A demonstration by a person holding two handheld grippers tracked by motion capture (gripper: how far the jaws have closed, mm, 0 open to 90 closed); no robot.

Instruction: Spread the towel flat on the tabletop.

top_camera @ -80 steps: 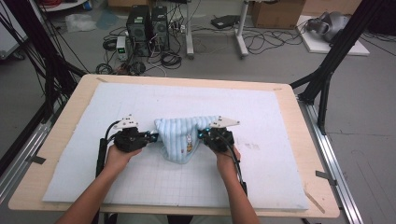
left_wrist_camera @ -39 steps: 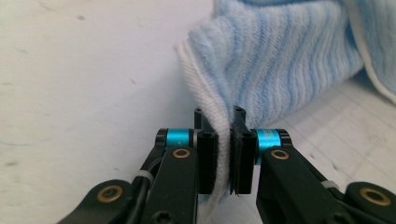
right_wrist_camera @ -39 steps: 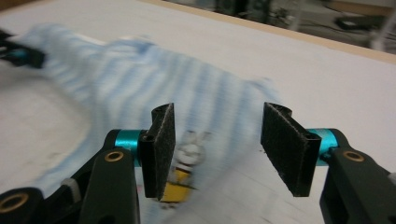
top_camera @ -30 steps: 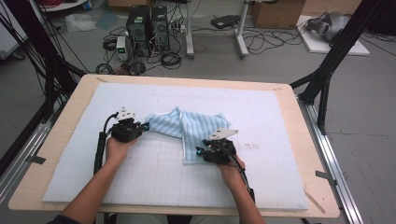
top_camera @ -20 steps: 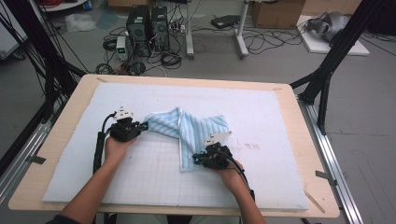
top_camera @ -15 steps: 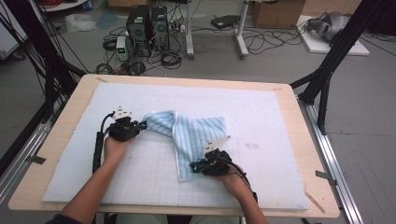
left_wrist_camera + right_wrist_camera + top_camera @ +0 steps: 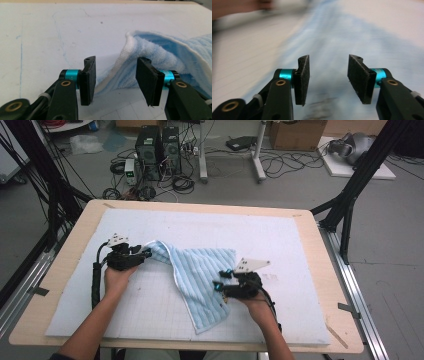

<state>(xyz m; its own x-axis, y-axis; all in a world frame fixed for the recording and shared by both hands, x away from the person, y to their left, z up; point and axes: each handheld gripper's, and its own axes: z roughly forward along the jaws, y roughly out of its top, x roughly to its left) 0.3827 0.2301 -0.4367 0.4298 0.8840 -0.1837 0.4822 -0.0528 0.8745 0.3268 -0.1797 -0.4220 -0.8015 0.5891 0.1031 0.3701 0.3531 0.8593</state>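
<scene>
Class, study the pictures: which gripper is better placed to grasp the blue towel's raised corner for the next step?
Left. The left gripper is open with the towel corner's white hem standing between its jaws. The right gripper, also open, hovers over the towel's flat middle, away from that corner.

Blue towel [image 7: 200, 275] on white-matted table [image 7: 320, 340]

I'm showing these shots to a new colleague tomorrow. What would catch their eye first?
Most likely the light blue striped terry towel, spread rumpled across the middle of the white gridded mat. Next, the left gripper, open at the towel's white-edged corner, and the right gripper, open over its near right part.
</scene>
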